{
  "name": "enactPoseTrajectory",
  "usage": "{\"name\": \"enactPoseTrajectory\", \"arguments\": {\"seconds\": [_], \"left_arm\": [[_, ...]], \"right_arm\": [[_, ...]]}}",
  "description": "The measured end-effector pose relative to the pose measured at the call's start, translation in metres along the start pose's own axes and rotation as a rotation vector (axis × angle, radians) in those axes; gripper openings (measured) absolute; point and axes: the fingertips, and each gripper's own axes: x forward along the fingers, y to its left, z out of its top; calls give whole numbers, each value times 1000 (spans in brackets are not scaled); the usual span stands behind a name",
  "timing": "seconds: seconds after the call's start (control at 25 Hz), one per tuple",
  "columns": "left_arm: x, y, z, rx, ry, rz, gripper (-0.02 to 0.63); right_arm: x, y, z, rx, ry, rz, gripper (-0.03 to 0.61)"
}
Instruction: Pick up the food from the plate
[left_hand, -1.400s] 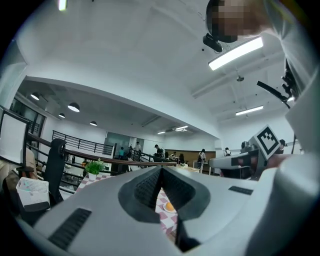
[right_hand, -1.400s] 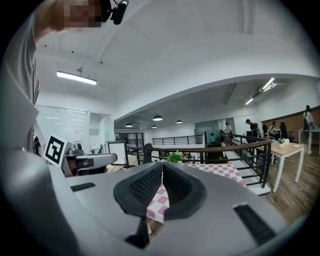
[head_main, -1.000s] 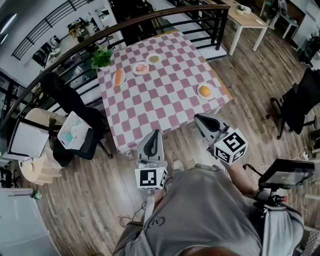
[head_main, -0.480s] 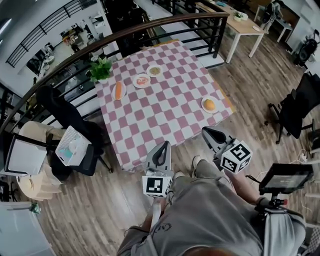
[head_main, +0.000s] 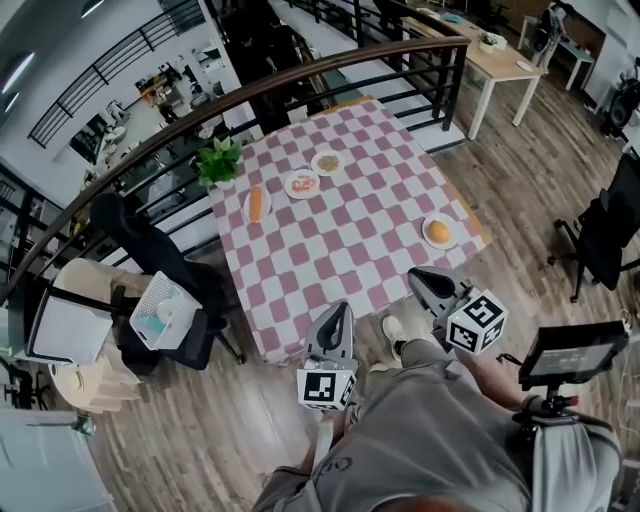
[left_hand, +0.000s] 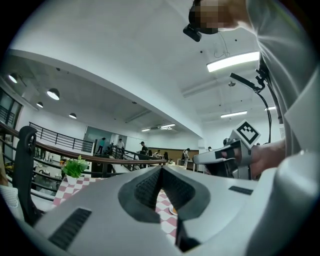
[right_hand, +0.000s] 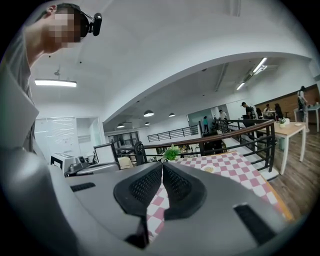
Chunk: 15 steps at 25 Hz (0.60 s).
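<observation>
The jaws of your left gripper (left_hand: 161, 172) are pressed together with nothing between them, and the jaws of your right gripper (right_hand: 162, 167) are closed on nothing as well. You hold both grippers in front of your body over the wooden floor (head_main: 200, 420), just short of the near edge of the tabletop (head_main: 350, 250) with its pink-and-white checked cloth. The right gripper sits to the right of the left one, its tips close to the tabletop's near right corner.

The nearest food lies just ahead of your right jaws and a little to their right: a round orange-brown bun (head_main: 438, 231) on a small white plate (head_main: 426, 240) by the tabletop's right edge. Well ahead of your left jaws and off to their left, across the cloth, a long roll (head_main: 257, 203) lies on its own plate (head_main: 248, 210). Beyond it to the right come a plate of red-topped food (head_main: 302, 184) and then a plate of brownish food (head_main: 327, 162). A potted plant (head_main: 220, 160) stands at the far left corner, and a curved dark railing (head_main: 300, 75) runs behind the tabletop.
</observation>
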Motion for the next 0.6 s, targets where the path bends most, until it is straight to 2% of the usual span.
{"name": "enactPoseTrajectory", "arguments": {"seconds": [0.2, 0.44, 0.6], "left_arm": [[18, 16, -2, 14, 10, 52, 9], [57, 34, 8, 26, 22, 135, 9], [89, 53, 19, 28, 15, 224, 9]], "right_arm": [[25, -11, 8, -6, -5, 49, 15], [53, -50, 28, -28, -22, 89, 15], [74, -79, 50, -91, -36, 111, 15]]}}
